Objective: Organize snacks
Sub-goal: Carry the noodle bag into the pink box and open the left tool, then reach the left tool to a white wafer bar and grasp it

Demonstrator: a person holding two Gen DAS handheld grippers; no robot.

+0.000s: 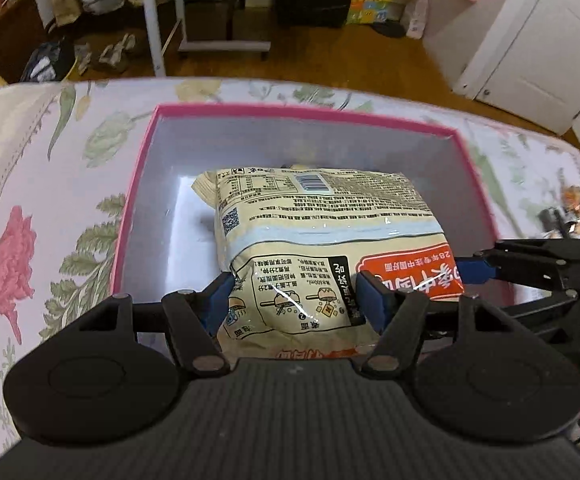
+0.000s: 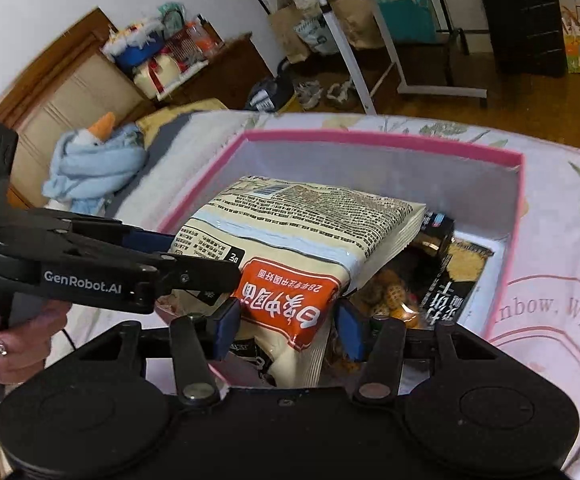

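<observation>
Both grippers carry one big noodle pack over the pink box on the bed. Left gripper and right gripper each have jaws clamped on its near edge. It looks light, puffy and crinkly, likely slippery; gripping that sealed edge seems safest.

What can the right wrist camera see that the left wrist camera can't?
Only the right wrist view shows the black snack packet and small golden snacks under the big bag, plus a blue plush toy. Only the left shows the white door. Both show the cream noodle bag, gripped by the left gripper and right gripper, over the pink-rimmed box.
</observation>
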